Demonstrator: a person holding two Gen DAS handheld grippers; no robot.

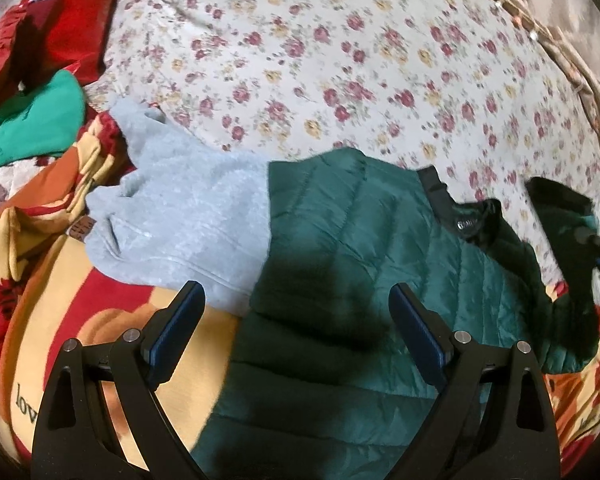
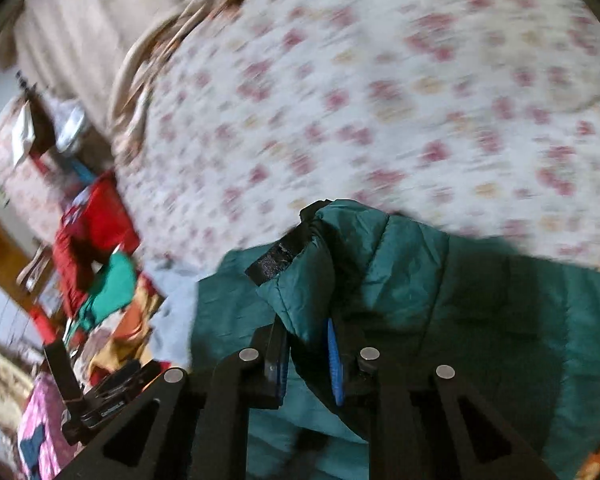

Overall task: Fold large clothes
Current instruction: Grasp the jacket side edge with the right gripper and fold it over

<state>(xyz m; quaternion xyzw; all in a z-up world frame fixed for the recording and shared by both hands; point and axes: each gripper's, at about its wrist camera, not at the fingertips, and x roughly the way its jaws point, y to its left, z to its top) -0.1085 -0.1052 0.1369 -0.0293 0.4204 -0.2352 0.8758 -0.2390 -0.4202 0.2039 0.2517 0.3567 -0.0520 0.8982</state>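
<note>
A dark green quilted jacket [image 1: 364, 248] lies on the bed, partly over a light grey fleece garment [image 1: 180, 216]. My left gripper [image 1: 296, 304] is open and empty, hovering just above the jacket's near edge. My right gripper [image 2: 308, 344] is shut on a fold of the green jacket [image 2: 440, 304] and lifts it near the black collar [image 2: 284, 256]. The right gripper also shows at the right edge of the left wrist view [image 1: 588, 236], holding jacket fabric up.
The flowered bedsheet [image 1: 360, 72] covers the far half of the bed. A red, yellow and orange blanket [image 1: 100, 328] lies under the clothes. Red clothes [image 1: 48, 36] and a bright green one [image 1: 36, 120] are piled at the left. Room furniture [image 2: 32, 128] stands beyond the bed.
</note>
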